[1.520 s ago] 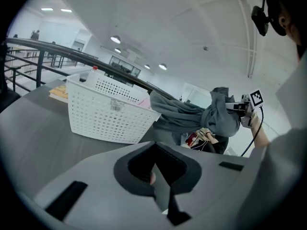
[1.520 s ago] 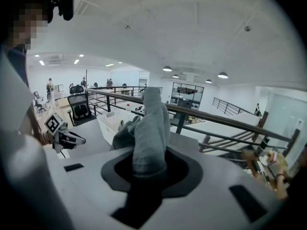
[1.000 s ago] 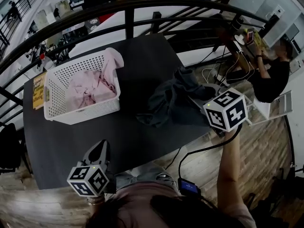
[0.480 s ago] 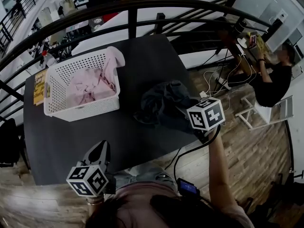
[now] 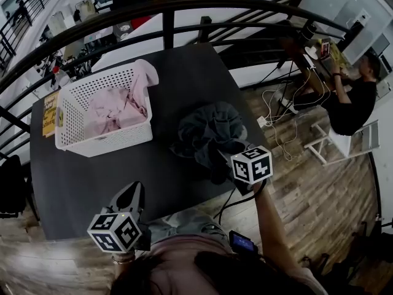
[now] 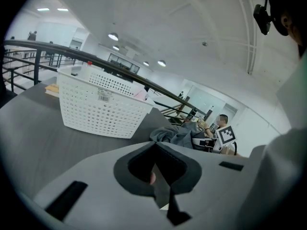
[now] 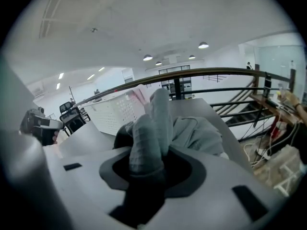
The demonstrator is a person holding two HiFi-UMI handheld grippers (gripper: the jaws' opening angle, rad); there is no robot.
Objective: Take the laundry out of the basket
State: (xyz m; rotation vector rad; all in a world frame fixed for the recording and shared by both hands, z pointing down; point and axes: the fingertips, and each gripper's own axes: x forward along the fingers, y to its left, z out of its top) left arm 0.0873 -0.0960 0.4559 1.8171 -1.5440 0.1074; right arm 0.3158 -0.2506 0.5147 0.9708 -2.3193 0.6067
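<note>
A white perforated basket (image 5: 101,141) stands on the dark table (image 5: 172,72) at the left and holds pink laundry (image 5: 116,109), with one piece draped over its far rim. A grey garment (image 5: 209,128) lies bunched on the table to its right. My right gripper (image 5: 224,157) sits low at that heap's near edge. Its jaws have just been opening, and a ribbed fold of the grey garment (image 7: 148,138) still stands pinched between them. My left gripper (image 5: 129,190) hovers over the table's near edge, shut and empty; from there the basket (image 6: 100,111) is ahead.
A yellow book (image 5: 50,112) lies on the table left of the basket. A black curved railing (image 5: 184,5) runs behind the table. A seated person (image 5: 350,103) and cables on the wooden floor (image 5: 276,128) are to the right.
My right gripper has come down and toward me with the grey garment, which now lies bunched on the table. The left gripper has stayed put.
</note>
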